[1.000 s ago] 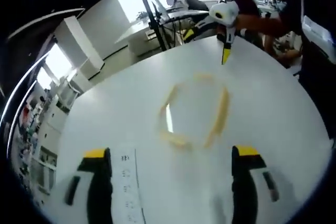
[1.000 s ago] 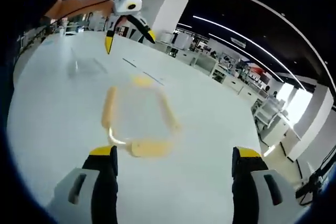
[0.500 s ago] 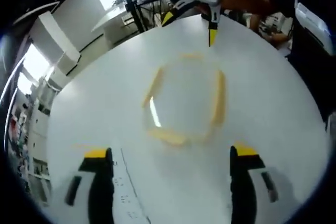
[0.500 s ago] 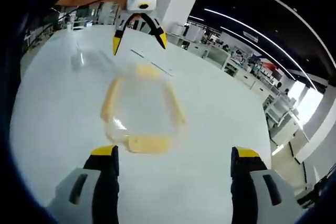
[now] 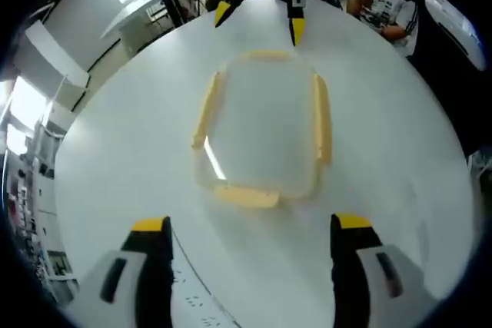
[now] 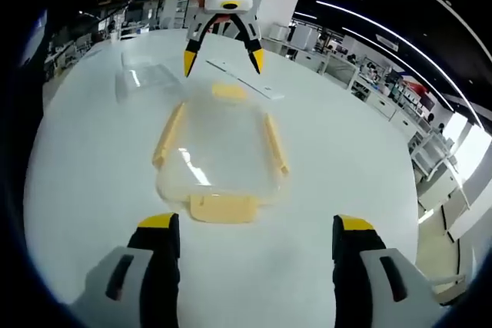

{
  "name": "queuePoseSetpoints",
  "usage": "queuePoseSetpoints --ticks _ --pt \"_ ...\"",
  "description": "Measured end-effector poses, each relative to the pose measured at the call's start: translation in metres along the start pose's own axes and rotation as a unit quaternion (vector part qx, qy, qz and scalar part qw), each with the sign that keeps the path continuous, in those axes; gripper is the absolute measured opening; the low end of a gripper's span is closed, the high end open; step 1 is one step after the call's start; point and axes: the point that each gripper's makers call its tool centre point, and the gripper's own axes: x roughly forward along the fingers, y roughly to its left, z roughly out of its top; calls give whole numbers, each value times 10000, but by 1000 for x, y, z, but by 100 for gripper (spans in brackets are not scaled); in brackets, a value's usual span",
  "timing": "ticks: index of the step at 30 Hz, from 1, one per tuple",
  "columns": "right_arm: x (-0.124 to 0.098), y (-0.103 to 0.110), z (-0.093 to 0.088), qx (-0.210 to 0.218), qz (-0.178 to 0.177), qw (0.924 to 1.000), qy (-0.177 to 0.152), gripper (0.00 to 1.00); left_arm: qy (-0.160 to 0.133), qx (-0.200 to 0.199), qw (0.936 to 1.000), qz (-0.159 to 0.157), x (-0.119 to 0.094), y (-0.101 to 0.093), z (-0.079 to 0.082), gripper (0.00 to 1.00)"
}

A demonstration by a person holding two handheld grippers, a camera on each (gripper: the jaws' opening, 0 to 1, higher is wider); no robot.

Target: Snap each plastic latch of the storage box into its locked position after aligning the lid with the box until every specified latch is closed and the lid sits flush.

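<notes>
In the left gripper view, the left gripper is hovering over the near edge of the white worktop with its two yellow-tipped jaws standing wide apart and gripping nothing. A printed paper sheet is lying flat on the worktop between those jaws, close to the left one. Just beyond the jaws, the storage box is sitting near the middle of the worktop, a clear container with its clear lid resting on top. Four yellow latches are showing along its rim: the left latch, the near latch, the far latch and the right latch. Whether any of them is snapped down I cannot tell. Past the far edge of the box, the right gripper is pointing toward it, its jaws spread wide and empty.

In the right gripper view, a second clear lid is lying flat toward the left edge of the worktop, apart from the box. The storage box is sitting in the middle, with one yellow latch lying just beyond the right gripper, whose jaws are parted wide around nothing. The left gripper is hanging above the far end of the box, also open-jawed.
</notes>
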Motion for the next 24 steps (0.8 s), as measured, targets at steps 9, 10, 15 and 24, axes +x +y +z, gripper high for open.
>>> queuePoseSetpoints --ticks 9,10,15,24 --pt "9 9 -1 -46 389 9991 170 76 260 102 9991 -329 9 1 3 73" --pt "9 10 -1 -27 424 9989 195 74 286 154 9988 -361 11 1 4 72" --pt "11 14 -1 50 569 9982 174 70 454 267 9975 -481 17 1 3 70" --pt "14 20 -4 57 791 9963 315 64 594 340 9955 -649 26 -1 3 65"
